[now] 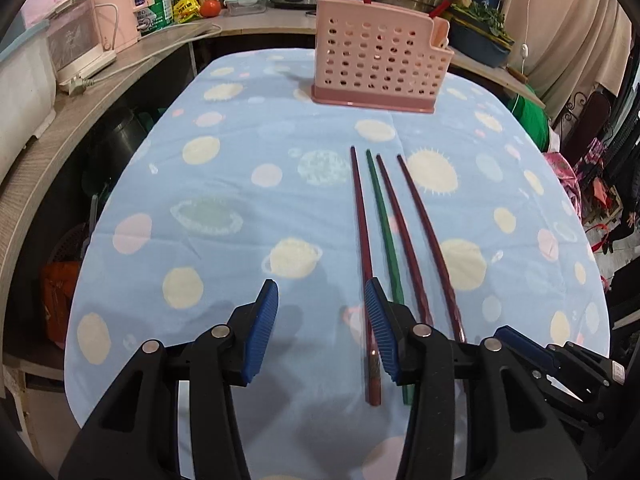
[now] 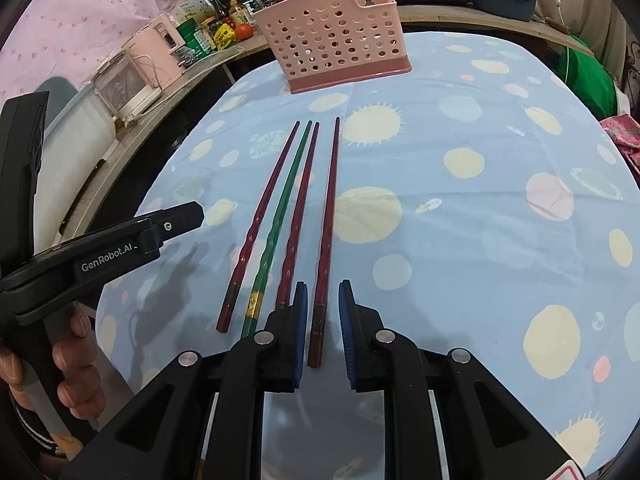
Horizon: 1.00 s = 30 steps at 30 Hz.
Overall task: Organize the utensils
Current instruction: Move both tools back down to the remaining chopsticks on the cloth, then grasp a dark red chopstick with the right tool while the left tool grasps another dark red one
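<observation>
Pink utensil basket (image 1: 378, 54) stands beyond four chopsticks (image 2: 326, 216).

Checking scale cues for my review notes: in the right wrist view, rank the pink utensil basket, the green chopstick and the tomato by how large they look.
1. pink utensil basket, the largest in area.
2. green chopstick, longer than the basket is wide but very thin, and nearer the camera, so this ranking is unsure.
3. tomato, the smallest and far off.

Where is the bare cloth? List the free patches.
Free: left of the chopsticks to the cloth's left edge; right of them to the right edge; a strip between their tips and the holder. Crowded: the near middle, with chopsticks and both claws.
</observation>
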Motion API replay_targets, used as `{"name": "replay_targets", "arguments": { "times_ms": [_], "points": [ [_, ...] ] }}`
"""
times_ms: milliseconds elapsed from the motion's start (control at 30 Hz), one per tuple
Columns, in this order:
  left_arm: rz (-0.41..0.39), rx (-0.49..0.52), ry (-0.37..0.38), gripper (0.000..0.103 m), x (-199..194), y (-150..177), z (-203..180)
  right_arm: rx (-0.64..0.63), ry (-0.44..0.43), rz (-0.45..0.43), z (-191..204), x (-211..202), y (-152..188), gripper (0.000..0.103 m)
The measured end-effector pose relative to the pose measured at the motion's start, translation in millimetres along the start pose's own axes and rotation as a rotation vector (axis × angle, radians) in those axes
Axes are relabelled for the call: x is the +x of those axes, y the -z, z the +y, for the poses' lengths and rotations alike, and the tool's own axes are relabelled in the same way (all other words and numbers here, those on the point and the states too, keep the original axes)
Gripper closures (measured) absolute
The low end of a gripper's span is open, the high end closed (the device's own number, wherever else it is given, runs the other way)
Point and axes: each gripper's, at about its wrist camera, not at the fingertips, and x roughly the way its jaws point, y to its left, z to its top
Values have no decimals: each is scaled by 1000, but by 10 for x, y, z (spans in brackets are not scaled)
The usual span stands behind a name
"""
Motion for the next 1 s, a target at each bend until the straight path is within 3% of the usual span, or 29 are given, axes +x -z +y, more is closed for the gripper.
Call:
{"name": "replay_targets", "arguments": {
  "times_ms": [500, 633, 1000],
  "points": [
    [49, -3, 10, 59, 57, 273, 20, -27, 18, 34, 70, 139, 168, 86],
    [51, 4, 12, 54, 47, 314, -4, -40, 47, 24, 69, 143, 187, 94],
    [72, 25, 31, 53, 84, 379, -103, -2, 77, 2, -34, 78, 235, 96]
  ]
}}
